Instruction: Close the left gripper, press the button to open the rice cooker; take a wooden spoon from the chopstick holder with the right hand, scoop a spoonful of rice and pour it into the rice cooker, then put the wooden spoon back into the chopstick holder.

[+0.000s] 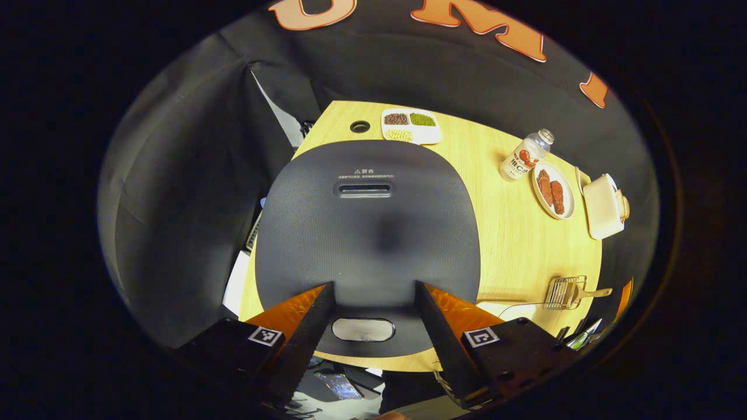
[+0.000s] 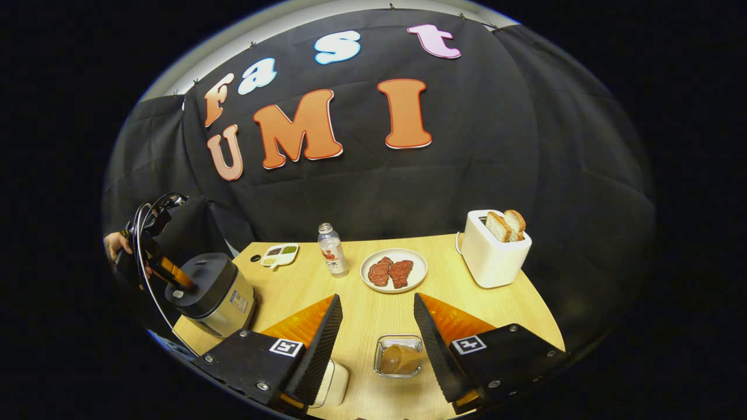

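Rice cooker (image 1: 367, 233) button (image 1: 363, 329) lies between left gripper's (image 1: 373, 291) spread fingers.

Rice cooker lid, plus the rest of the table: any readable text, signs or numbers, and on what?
Nothing reads clearly enough to quote.
Rice cooker lid: a warning triangle sign with a short heading and a line of fine print, too small to read.
Bottle: label print blurred, unreadable.
Sticker on the rice cooker's side: too small to read.
No legible numbers.

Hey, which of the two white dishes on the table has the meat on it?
The round plate beside the bottle holds two meat pieces; the divided tray at the far edge holds beans and grains.
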`<state>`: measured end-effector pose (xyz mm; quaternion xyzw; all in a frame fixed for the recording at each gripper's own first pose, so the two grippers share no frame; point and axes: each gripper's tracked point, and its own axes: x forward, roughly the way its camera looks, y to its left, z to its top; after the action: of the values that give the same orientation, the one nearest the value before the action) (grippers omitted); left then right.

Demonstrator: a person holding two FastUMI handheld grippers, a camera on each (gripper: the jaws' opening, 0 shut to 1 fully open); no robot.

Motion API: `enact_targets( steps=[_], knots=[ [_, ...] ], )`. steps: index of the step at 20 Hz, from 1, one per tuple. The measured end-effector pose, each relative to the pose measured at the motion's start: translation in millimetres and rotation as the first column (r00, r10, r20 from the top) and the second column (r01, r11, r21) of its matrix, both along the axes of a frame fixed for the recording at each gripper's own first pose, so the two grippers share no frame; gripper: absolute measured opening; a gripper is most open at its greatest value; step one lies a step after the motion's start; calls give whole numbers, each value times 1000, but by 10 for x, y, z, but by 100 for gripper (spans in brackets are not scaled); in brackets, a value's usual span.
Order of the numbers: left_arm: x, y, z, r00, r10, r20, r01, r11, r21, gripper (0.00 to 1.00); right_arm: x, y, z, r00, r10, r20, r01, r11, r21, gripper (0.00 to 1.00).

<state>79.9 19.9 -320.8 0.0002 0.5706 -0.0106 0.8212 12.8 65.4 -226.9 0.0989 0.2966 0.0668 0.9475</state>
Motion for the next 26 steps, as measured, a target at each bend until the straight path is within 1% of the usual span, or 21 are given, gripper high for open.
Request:
enact_targets(
  steps=[2, 4, 7, 9, 10, 11, 12, 14, 15, 16, 17, 19, 23, 25, 26],
  knots=[
    [88, -26, 43, 992, -13, 126, 13, 1000, 2, 98, 23, 82, 42, 1000, 17, 14, -17, 1000, -1, 78],
    [108, -67, 61, 973, -38, 228, 34, 999, 18, 98, 35, 180, 65, 999, 37, 18, -37, 999, 6, 78],
    [88, -32, 98, 942, -21, 335, 4, 999, 51, 99, 96, 271, 191, 997, 51, 55, -51, 999, 6, 78],
    [-1, -96, 162, 921, -16, 390, -8, 998, 62, 98, 122, 308, 267, 995, 58, 80, -58, 998, -1, 78],
    [-37, -125, 248, 901, -11, 435, -19, 998, 65, 99, 133, 319, 304, 993, 64, 95, -64, 998, -8, 78],
    [-50, -192, 328, 874, -3, 485, -27, 998, 54, 99, 141, 319, 312, 992, 73, 106, -70, 997, -24, 78],
    [-87, -300, 464, 847, -3, 532, -19, 999, 35, 98, 145, 296, 290, 992, 72, 106, -68, 997, -37, 78],
    [-169, -477, 799, 791, -9, 612, -15, 999, 33, 98, 143, 288, 310, 992, 66, 110, -62, 997, -33, 78],
    [-221, -551, 947, 753, -13, 658, -15, 999, 37, 99, 161, 283, 346, 991, 56, 123, -54, 998, -25, 78],
    [-257, -624, 1082, 699, -6, 715, -15, 1000, 22, 99, 192, 275, 387, 989, 45, 142, -42, 999, -23, 78],
    [-317, -747, 1174, 664, 6, 748, -8, 1000, -1, 98, 212, 256, 411, 986, 40, 163, -35, 999, -34, 78],
    [-501, -889, 1218, 646, 14, 763, -1, 1000, -18, 97, 235, 243, 467, 978, 37, 205, -28, 998, -49, 78],
    [-602, -1027, 1647, 515, -51, 856, 20, 999, 47, 97, 276, 256, 717, 954, 33, 299, -16, 998, -59, 78],
    [-643, -1129, 1870, 456, -67, 887, 38, 998, 56, 98, 290, 271, 863, 944, 22, 329, -7, 999, -46, 78],
    [-675, -1177, 1980, 429, -71, 900, 49, 997, 55, 96, 290, 269, 963, 940, 15, 342, -4, 999, -34, 78]
  ],
)
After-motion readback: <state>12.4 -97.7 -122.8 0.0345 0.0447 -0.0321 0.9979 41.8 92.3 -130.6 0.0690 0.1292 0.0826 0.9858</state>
